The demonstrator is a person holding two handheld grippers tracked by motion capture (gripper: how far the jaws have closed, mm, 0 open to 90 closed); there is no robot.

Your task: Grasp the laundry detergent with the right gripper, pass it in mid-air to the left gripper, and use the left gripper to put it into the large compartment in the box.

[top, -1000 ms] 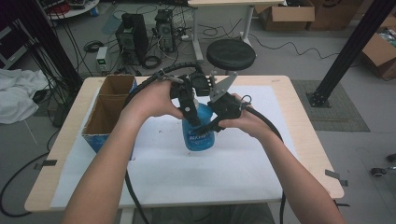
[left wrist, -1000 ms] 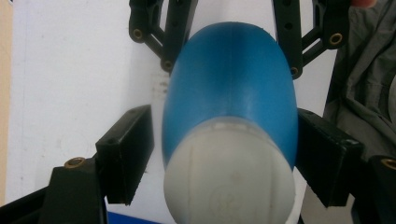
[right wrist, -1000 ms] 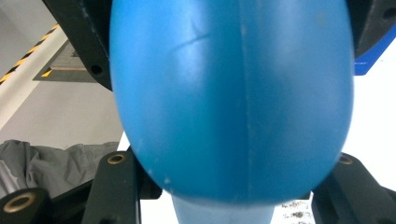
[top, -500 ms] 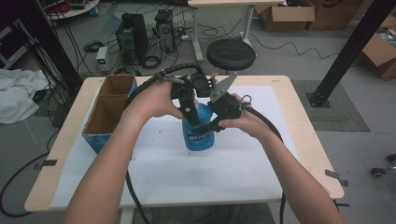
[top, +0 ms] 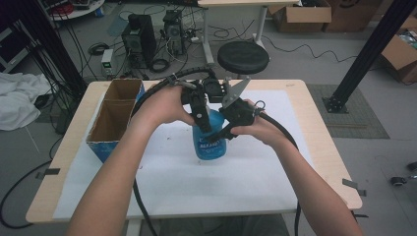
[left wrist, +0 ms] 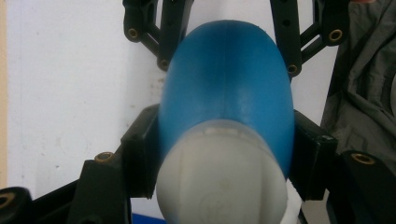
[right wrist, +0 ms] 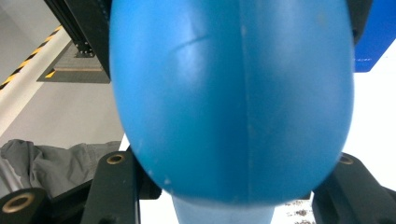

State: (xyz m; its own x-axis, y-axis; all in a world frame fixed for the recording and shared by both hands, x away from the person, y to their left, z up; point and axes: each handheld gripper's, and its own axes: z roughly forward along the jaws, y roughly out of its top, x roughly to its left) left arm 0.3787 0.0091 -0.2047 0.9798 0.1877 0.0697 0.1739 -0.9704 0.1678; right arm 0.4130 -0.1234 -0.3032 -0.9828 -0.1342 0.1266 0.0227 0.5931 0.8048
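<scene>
A blue plastic bottle (top: 210, 145) with a white cap (left wrist: 222, 182) stands upright on the white mat (top: 246, 177) at mid-table. My left gripper (top: 201, 122) reaches down from the left. Its jaws have just been closing, and its pads now press the bottle (left wrist: 226, 84) at the shoulder below the cap. My right gripper (top: 223, 133) comes from the right and is shut on the bottle's body (right wrist: 233, 93), which bulges between its jaws. The right gripper's fingers (left wrist: 286, 37) show beyond the bottle in the left gripper view.
An open cardboard box (top: 115, 118) with a blue lower side sits at the table's left. Cables trail from both grippers over the mat. A black stool (top: 243, 56) and cluttered floor lie beyond the far table edge (top: 275, 82).
</scene>
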